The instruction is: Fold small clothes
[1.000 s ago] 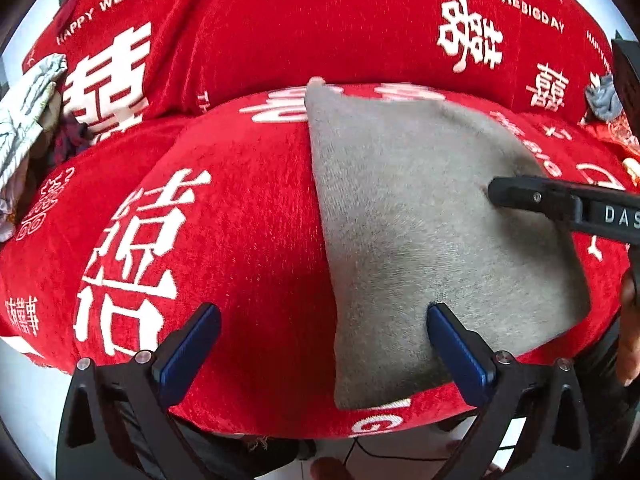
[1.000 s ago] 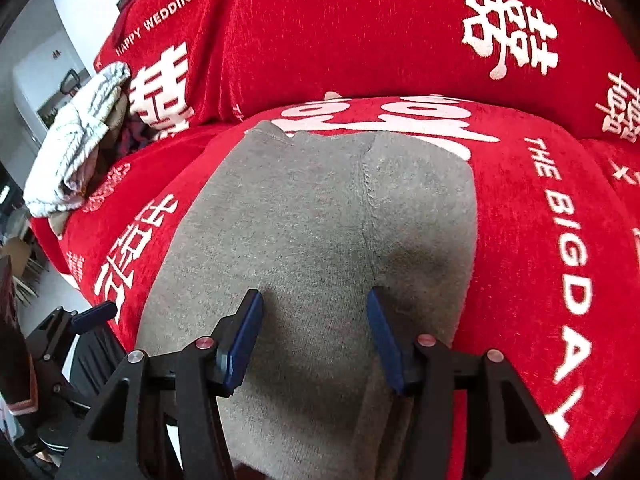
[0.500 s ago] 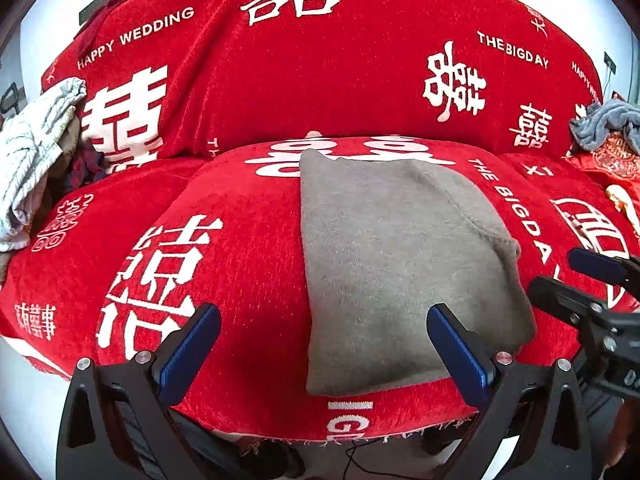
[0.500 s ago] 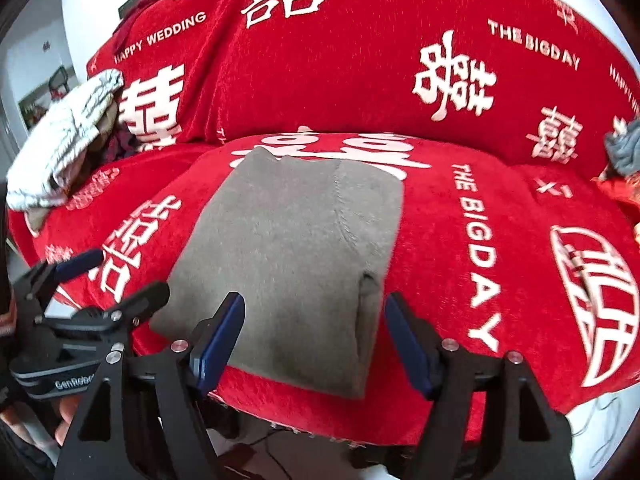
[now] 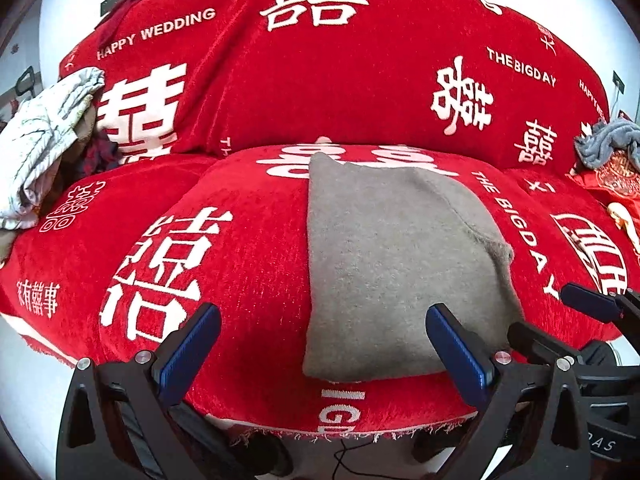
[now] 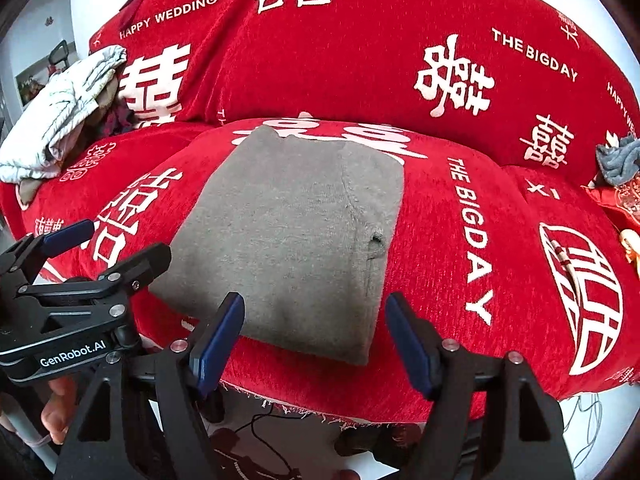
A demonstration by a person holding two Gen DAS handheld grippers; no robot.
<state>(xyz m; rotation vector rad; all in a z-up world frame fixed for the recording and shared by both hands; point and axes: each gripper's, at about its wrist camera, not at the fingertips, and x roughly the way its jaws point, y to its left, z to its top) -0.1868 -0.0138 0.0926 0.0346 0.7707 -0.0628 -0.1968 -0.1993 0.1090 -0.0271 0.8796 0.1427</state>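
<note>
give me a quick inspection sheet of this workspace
surface: red sofa cover with white lettering, frayed front hem
job's things: grey garment folded flat on the seat cushion
clutter: white striped cloth at one end, blue-grey cloth at the other
grippers: left gripper and right gripper both open, holding nothing
cables: thin black cable on the floor below the seat
surroundings: white wall behind

folded grey garments (image 5: 396,264): one
grippers: two, left (image 5: 320,354), right (image 6: 314,338)
red sofas (image 5: 320,80): one
clothes piles: two, left (image 5: 44,140), right (image 5: 608,146)
</note>
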